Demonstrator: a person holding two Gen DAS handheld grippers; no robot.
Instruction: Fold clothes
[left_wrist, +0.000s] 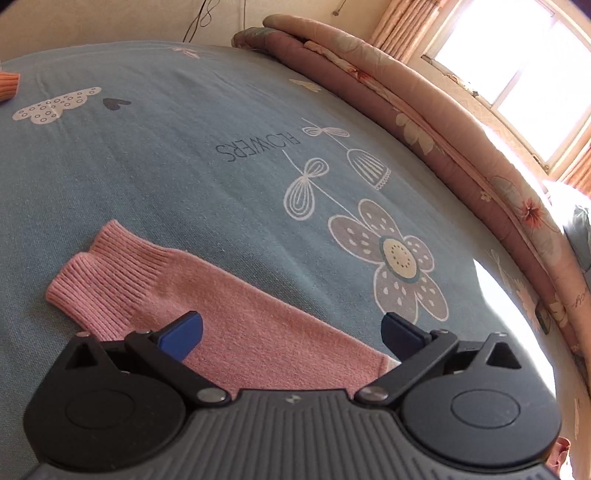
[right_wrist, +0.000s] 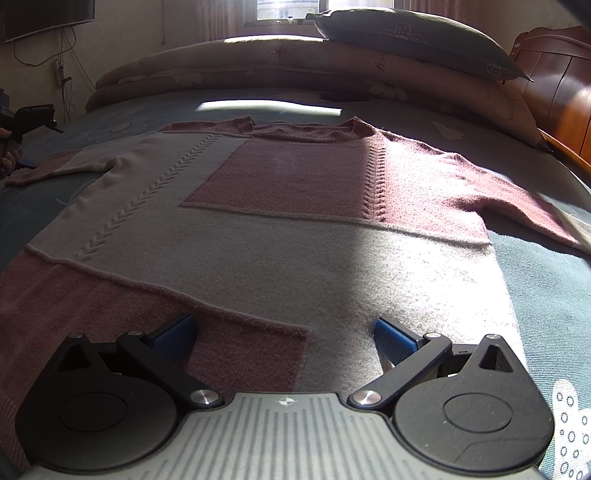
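Note:
A pink and cream knit sweater (right_wrist: 280, 236) lies spread flat on the bed, collar at the far end, both sleeves stretched out to the sides. My right gripper (right_wrist: 284, 336) hovers open over its near hem, nothing between the blue pads. In the left wrist view the pink sleeve (left_wrist: 207, 306) with its ribbed cuff lies on the blue sheet. My left gripper (left_wrist: 291, 334) is open just above the sleeve, its blue pads either side of it. The left gripper (right_wrist: 27, 118) also shows at the far left of the right wrist view, held by a hand.
The bed wears a blue sheet (left_wrist: 166, 147) printed with flowers and "FLOWERS". A rolled floral quilt (left_wrist: 424, 122) runs along the far edge under a sunlit window (left_wrist: 517, 62). A dark pillow (right_wrist: 417, 40) tops the quilt, with a wooden headboard (right_wrist: 554, 92) at right.

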